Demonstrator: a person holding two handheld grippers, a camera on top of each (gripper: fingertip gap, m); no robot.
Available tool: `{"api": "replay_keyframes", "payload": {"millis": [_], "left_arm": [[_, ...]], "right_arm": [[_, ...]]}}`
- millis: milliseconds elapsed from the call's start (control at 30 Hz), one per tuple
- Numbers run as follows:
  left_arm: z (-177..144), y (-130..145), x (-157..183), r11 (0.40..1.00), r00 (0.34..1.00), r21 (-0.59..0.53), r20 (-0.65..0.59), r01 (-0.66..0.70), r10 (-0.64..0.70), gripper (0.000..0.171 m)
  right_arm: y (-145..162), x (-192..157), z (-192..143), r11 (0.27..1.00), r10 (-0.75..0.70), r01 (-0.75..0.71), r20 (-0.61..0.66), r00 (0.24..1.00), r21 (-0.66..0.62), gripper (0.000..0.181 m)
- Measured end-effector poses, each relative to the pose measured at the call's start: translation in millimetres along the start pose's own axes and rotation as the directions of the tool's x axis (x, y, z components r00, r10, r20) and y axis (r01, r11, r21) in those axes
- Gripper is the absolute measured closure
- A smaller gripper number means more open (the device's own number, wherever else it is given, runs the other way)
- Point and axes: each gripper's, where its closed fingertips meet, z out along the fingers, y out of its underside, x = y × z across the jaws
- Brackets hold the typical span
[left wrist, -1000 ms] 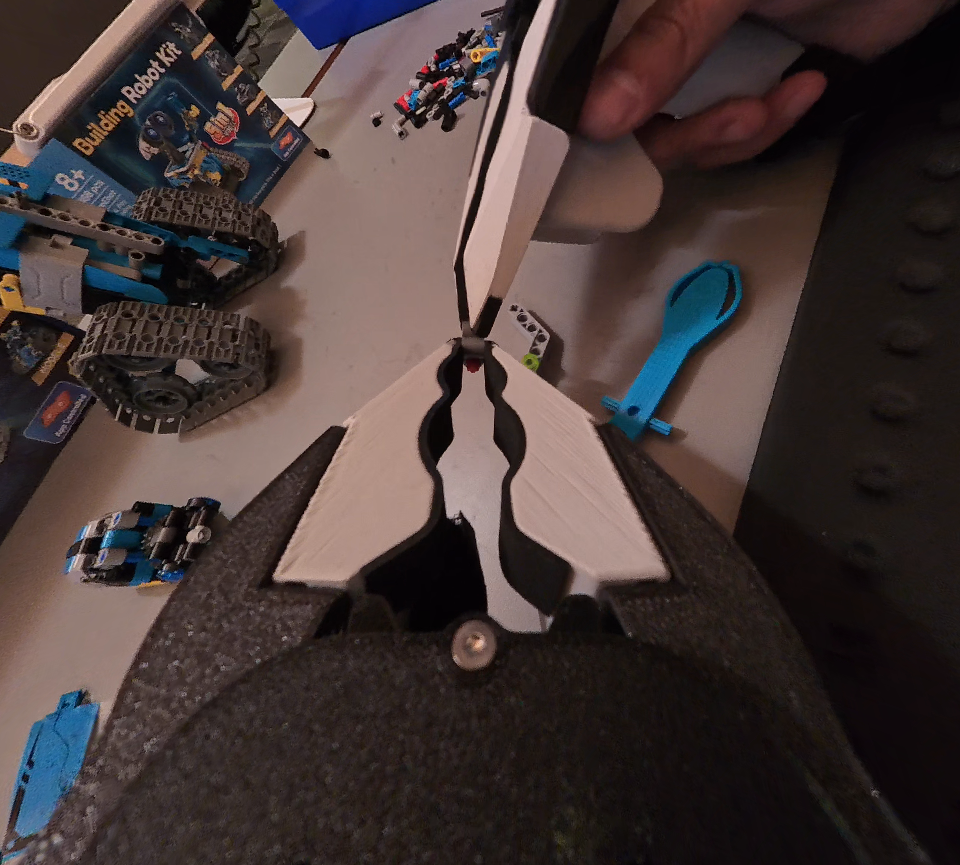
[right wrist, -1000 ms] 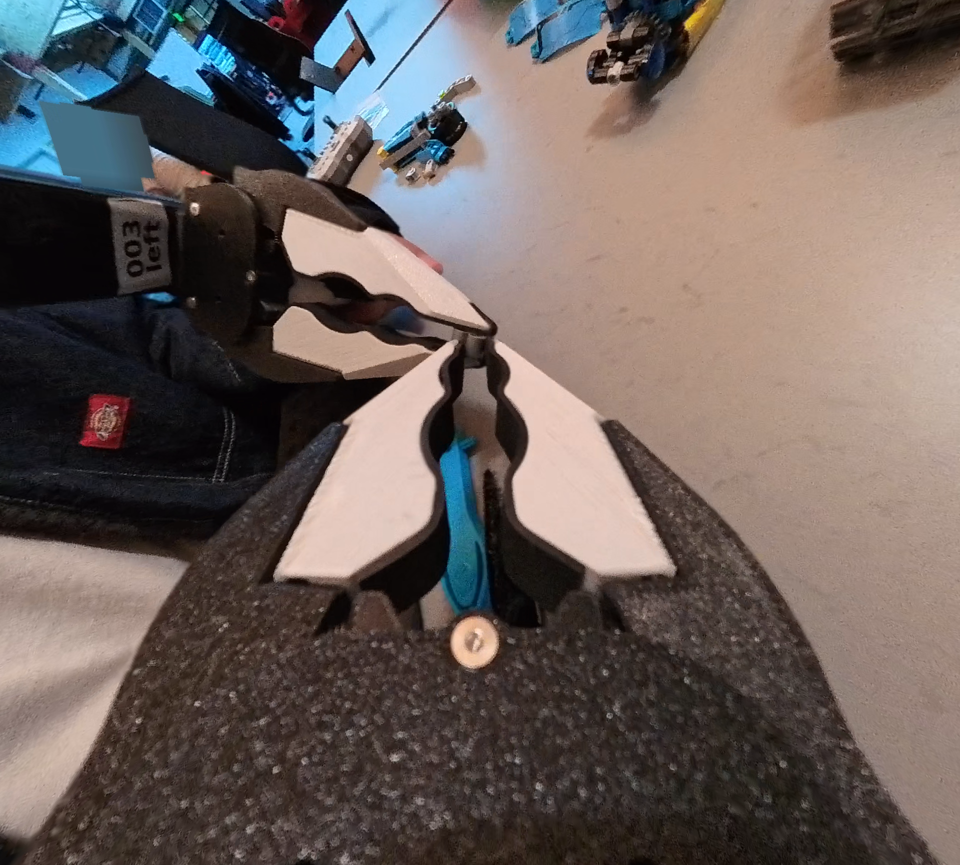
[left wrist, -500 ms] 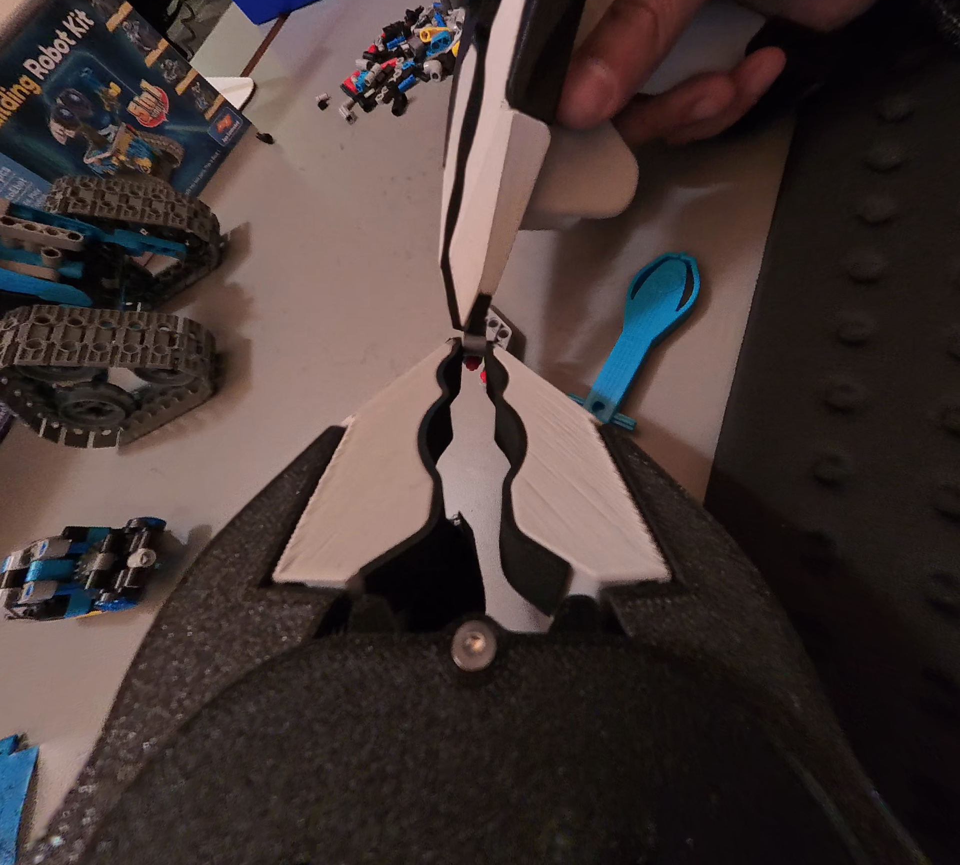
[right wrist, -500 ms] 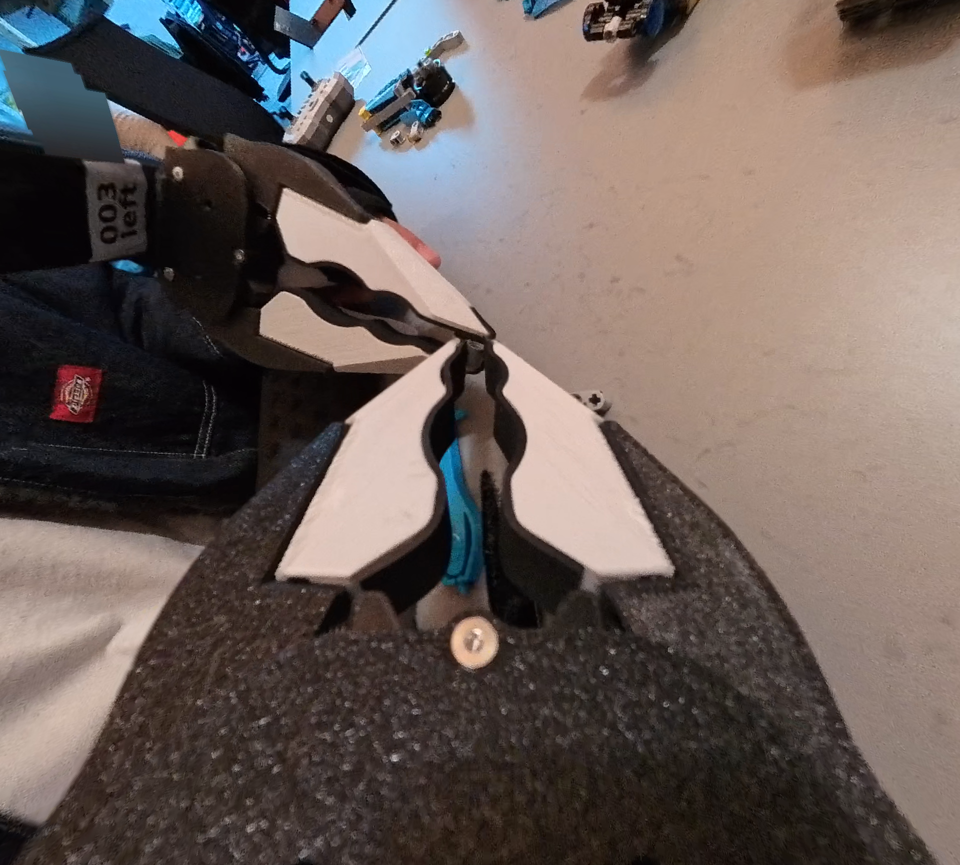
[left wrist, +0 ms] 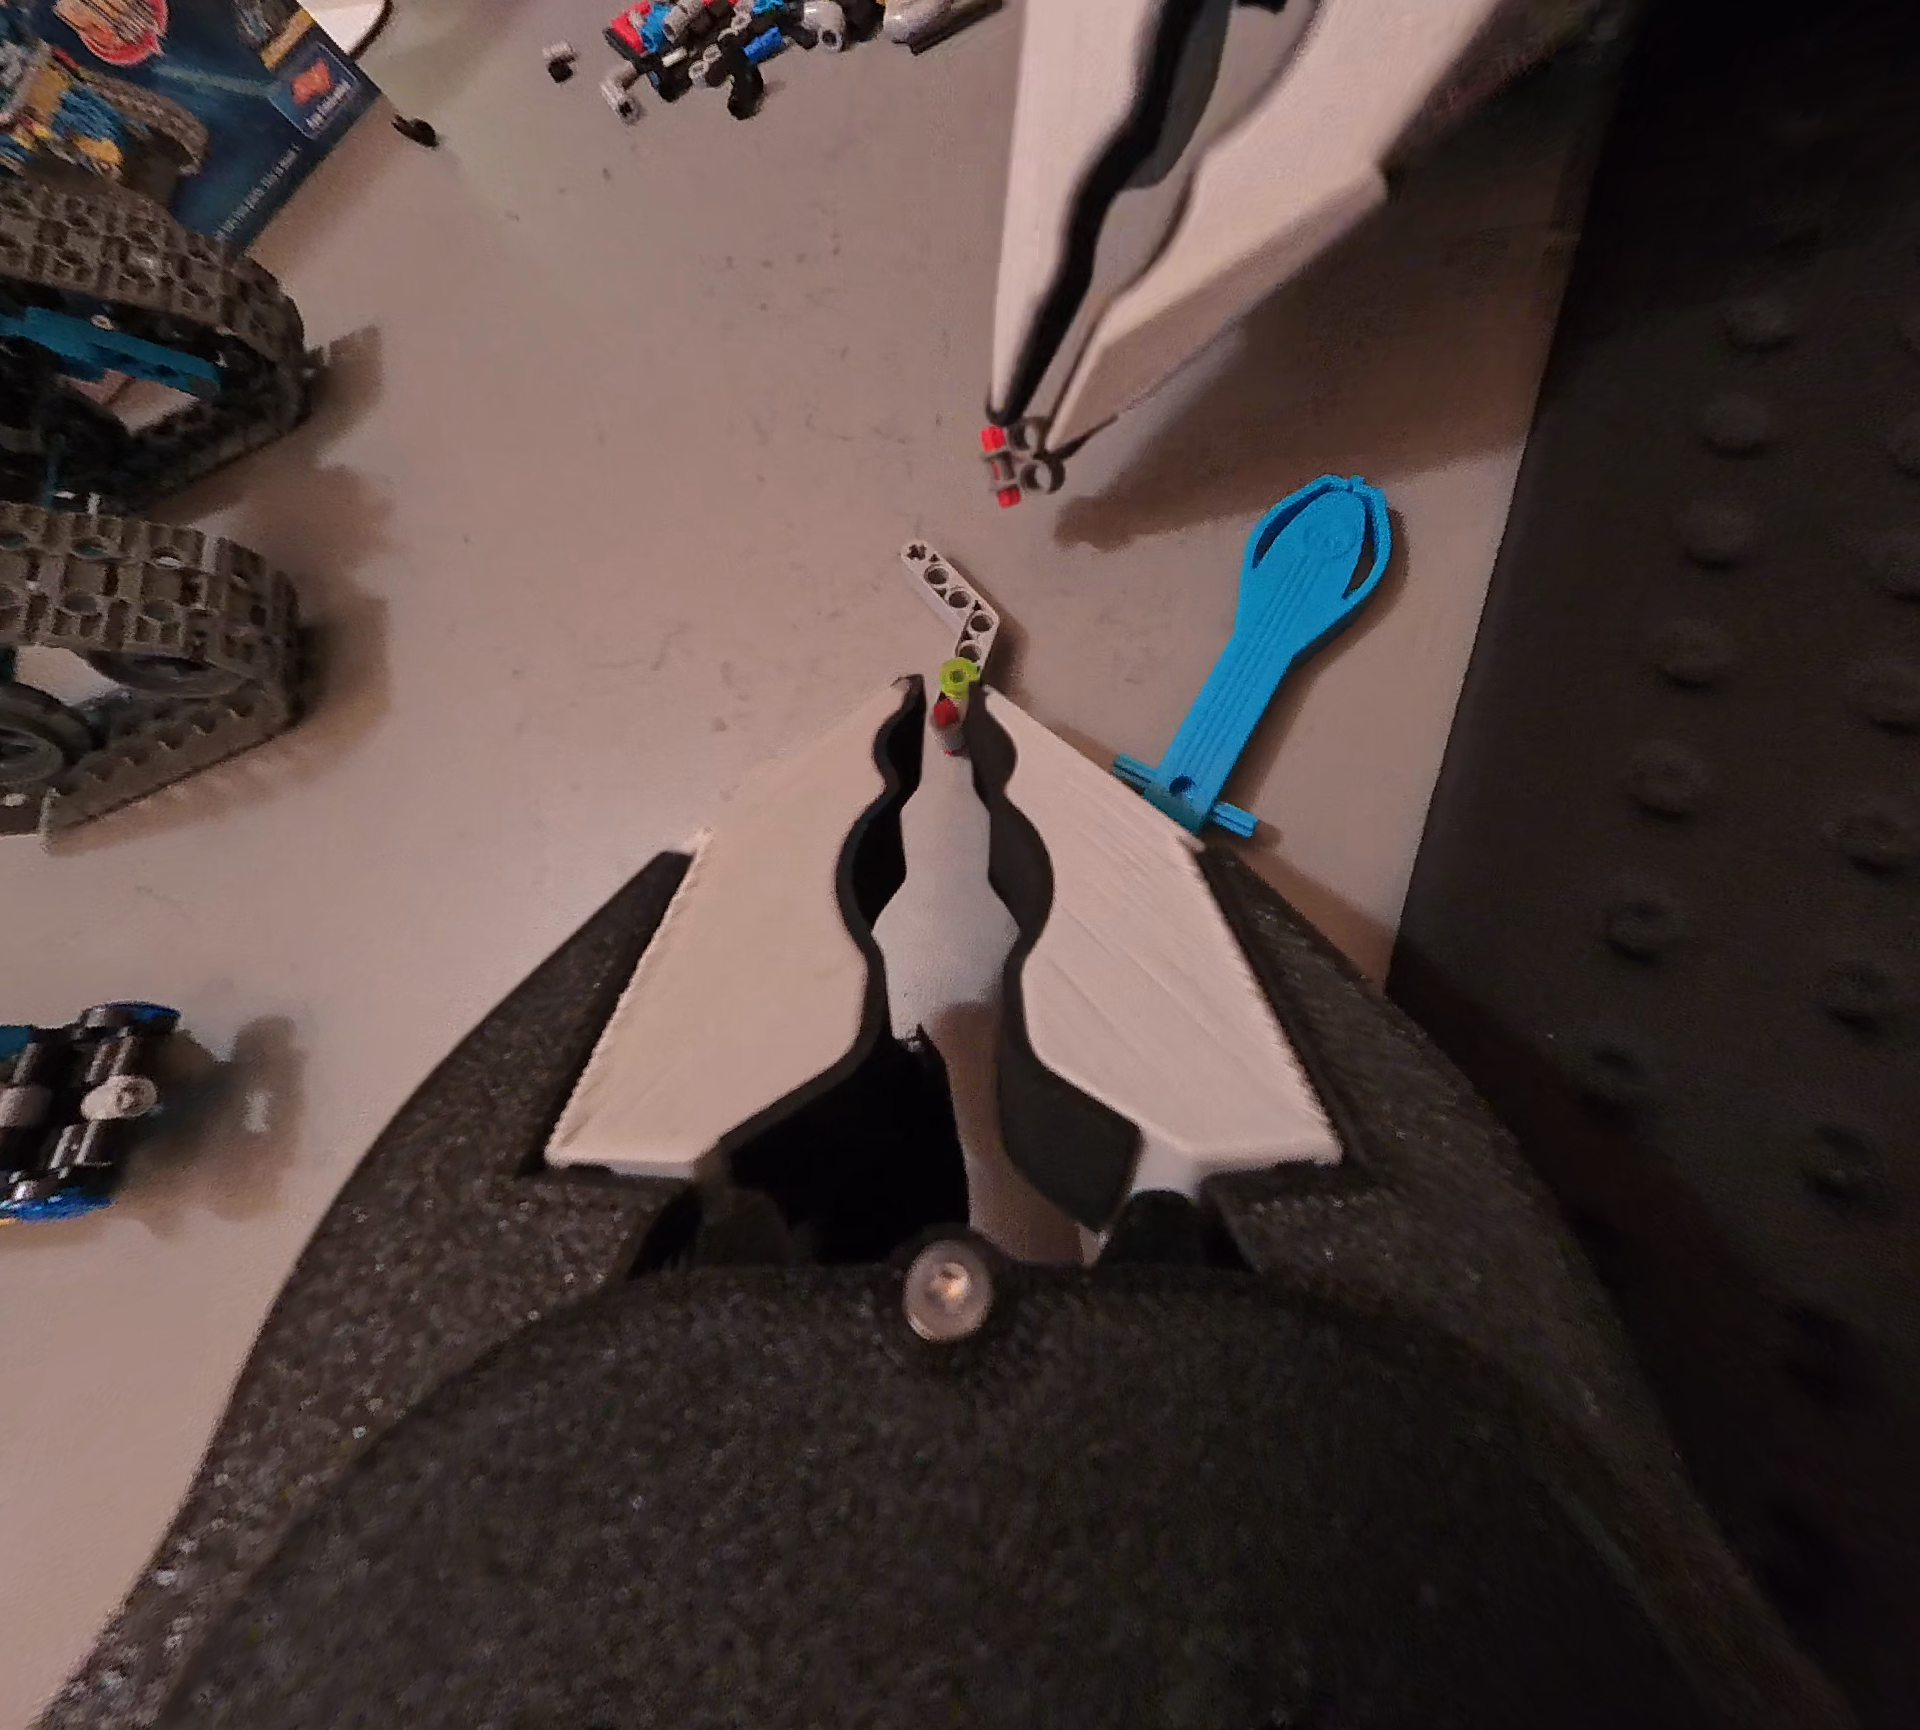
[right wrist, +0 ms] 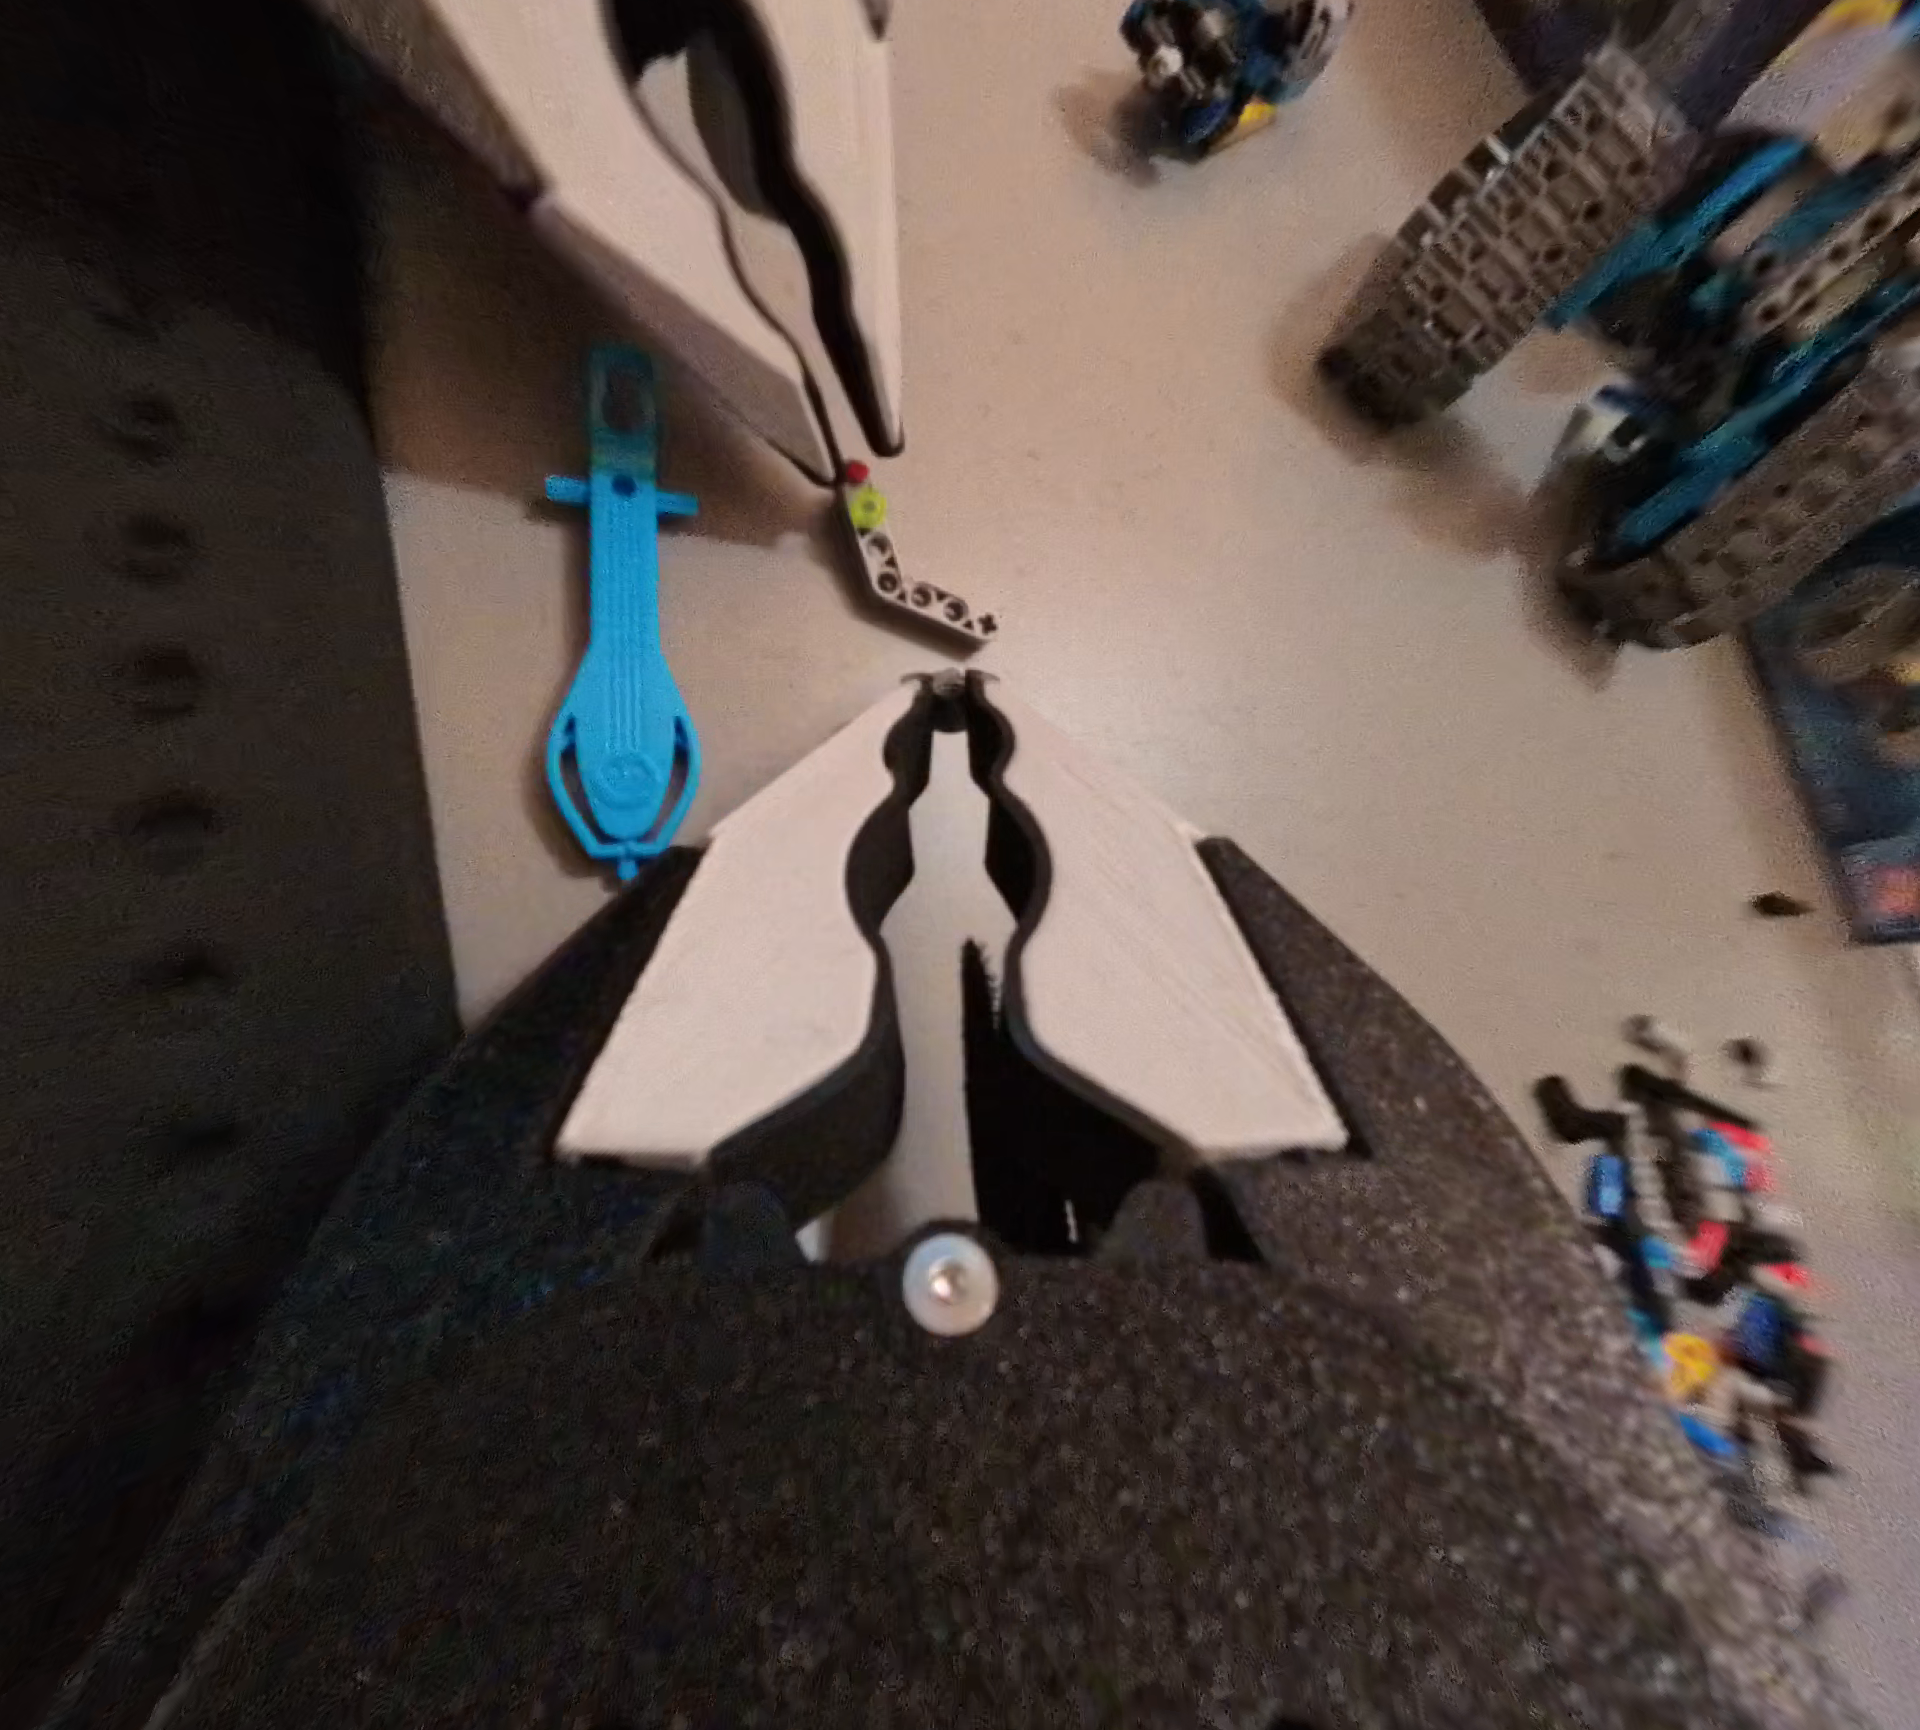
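Left wrist view: the left gripper (left wrist: 949, 693) has its jaws narrowly apart around a red peg (left wrist: 948, 724) at the end of a bent grey beam (left wrist: 951, 594) lying on the tabletop (left wrist: 623, 485); whether they pinch it, I cannot tell. The right gripper (left wrist: 1023, 433), tip-to-tip with it a moment ago, is now apart.

Right wrist view: its jaws are clamped on a small grey connector (right wrist: 943, 685), near a blue tool (right wrist: 621, 641).
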Motion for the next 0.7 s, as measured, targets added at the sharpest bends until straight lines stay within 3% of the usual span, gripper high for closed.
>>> {"api": "replay_keyframes", "payload": {"millis": [100, 267, 367, 533, 633, 700], "left_arm": [[1, 1, 1, 1.0, 0.999, -0.008, -0.027, 0.024, -0.024, 0.163], [0, -6, -3, 0.994, 0.993, 0.03, -0.065, 0.102, -0.099, 0.162], [-2, -8, -6, 0.992, 0.992, 0.047, -0.06, 0.116, -0.113, 0.162], [-4, -10, -5, 0.992, 0.993, 0.062, -0.056, 0.11, -0.106, 0.162], [-6, -11, -5, 0.991, 0.993, 0.072, -0.054, 0.113, -0.11, 0.162], [-7, -12, -5, 0.989, 0.992, 0.084, -0.058, 0.12, -0.116, 0.162]], "right_arm": [[9, -3, 0, 0.963, -0.253, 0.246, -0.06, 0.966, -0.111, 0.177], [15, 2, -18, 0.919, -0.295, 0.307, 0.083, 0.952, -0.248, 0.177], [27, 5, -23, 0.852, -0.382, 0.42, 0.177, 0.907, -0.313, 0.178], [43, -16, -21, 0.817, -0.314, 0.449, 0.374, 0.873, -0.363, 0.181], [40, -14, -20, 0.811, -0.329, 0.466, 0.383, 0.863, -0.354, 0.181], [37, -17, -26, 0.857, -0.233, 0.376, 0.385, 0.893, -0.353, 0.181]]}}
